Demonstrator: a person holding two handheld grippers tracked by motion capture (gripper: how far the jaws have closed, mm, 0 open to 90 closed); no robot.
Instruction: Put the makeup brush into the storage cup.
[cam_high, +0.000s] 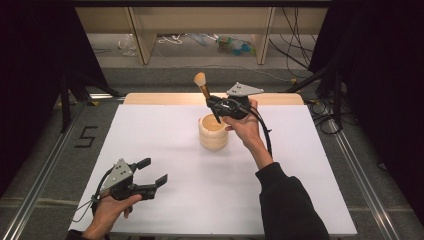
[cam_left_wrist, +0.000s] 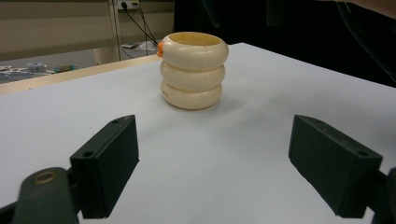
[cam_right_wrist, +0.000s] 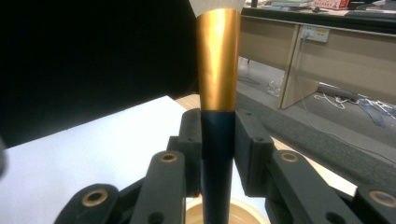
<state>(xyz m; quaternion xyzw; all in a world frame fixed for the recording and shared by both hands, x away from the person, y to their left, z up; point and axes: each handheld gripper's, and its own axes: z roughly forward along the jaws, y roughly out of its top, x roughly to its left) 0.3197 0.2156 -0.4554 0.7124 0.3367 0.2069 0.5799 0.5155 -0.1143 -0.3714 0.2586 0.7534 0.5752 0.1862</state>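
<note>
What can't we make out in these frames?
- Brush bristles: cut off by the top edge in the right gripper view.
- Brush handle tip: in the high view it lies at the cup mouth; whether it is inside cannot be told.
- Cup inside: hidden by its own rim in the left gripper view.
- Small orange thing behind the cup: mostly hidden by the cup, left gripper view.

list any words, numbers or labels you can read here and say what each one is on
"5": a dark numeral marked on the grey floor left of the table.
Red box on the far desk in the right gripper view: printing too blurred to read.
Cream ringed holder: a few small dark marks near its base, too small to read.
Makeup brush: no lettering visible.
</note>
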